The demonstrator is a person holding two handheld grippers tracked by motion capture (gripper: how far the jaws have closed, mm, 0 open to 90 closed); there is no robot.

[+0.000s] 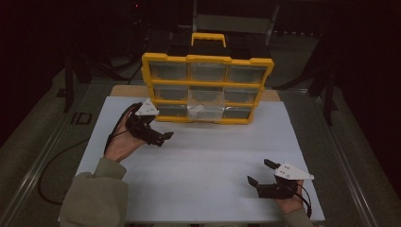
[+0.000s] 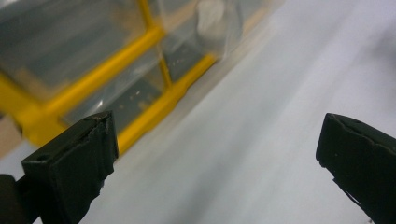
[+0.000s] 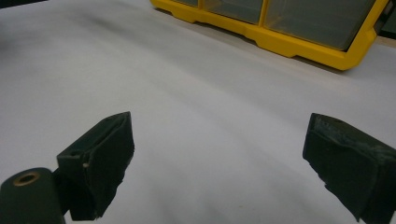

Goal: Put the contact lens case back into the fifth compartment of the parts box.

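The organiser case (image 1: pixel 207 88), seen upper centre in the high view, is framed in smooth yellow plastic, with clear glossy plastic drawer fronts. The table sheet (image 1: pixel 203 165) is seen as matt white. Matt black, rough-edged pads are shown on the left gripper (image 2: pixel 217 158).

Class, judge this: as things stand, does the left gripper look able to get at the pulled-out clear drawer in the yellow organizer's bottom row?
Probably yes: the left gripper, jaws open, sits close to the drawer, with bare white tabletop between them.

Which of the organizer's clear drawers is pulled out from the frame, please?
The bottom-row middle drawer of the yellow organizer: it juts forward onto the white tabletop, while the other drawers sit flush.
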